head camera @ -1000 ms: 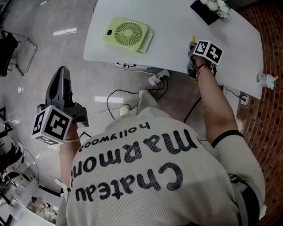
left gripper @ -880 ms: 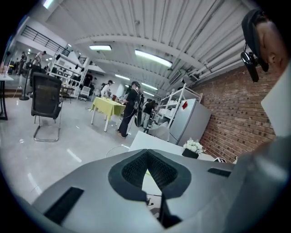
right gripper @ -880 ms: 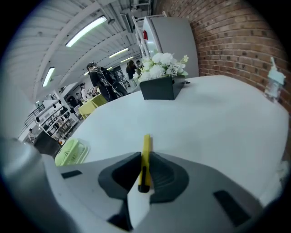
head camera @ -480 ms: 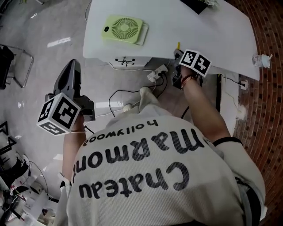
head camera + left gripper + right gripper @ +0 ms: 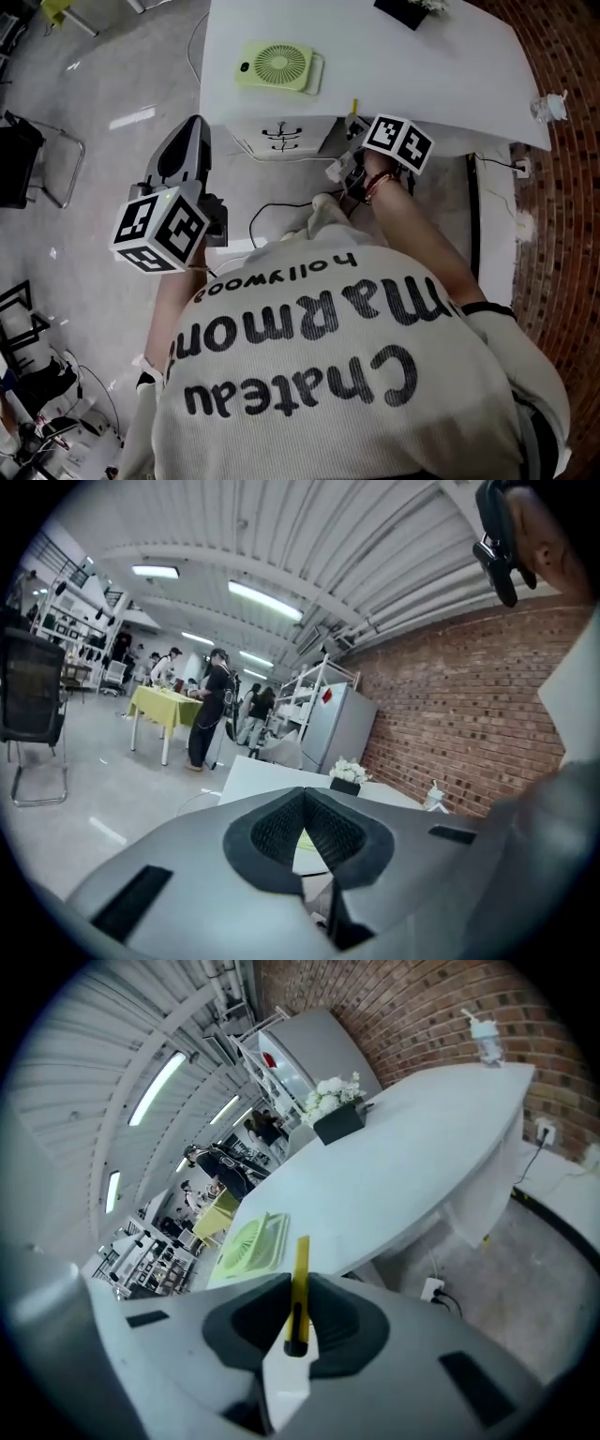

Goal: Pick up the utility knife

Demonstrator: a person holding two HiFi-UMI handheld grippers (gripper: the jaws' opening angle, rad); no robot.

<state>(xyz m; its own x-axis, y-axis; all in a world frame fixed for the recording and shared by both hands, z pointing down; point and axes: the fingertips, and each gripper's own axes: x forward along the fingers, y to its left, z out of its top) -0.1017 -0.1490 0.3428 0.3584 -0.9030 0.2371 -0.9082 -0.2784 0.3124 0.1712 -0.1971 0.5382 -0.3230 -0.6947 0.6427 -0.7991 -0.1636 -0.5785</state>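
The utility knife (image 5: 301,1258) is a slim yellow one. My right gripper (image 5: 298,1283) is shut on it, and its yellow tip sticks out past the pads. In the head view the knife's tip (image 5: 354,106) shows just ahead of the right gripper (image 5: 361,127), off the near edge of the white table (image 5: 441,84). My left gripper (image 5: 192,127) hangs over the floor to the left of the table. Its pads (image 5: 281,822) meet at the tips (image 5: 305,791), with nothing held.
On the table lie a green flat fan (image 5: 278,66), a black planter with white flowers (image 5: 337,1115) and a small bottle (image 5: 486,1040) at the right end. A power strip with cables (image 5: 336,171) lies on the floor under the table. People stand far off (image 5: 211,714).
The right gripper has drawn back from over the table's near edge with the knife in it, and has rolled. The left gripper has shifted slightly towards the table.
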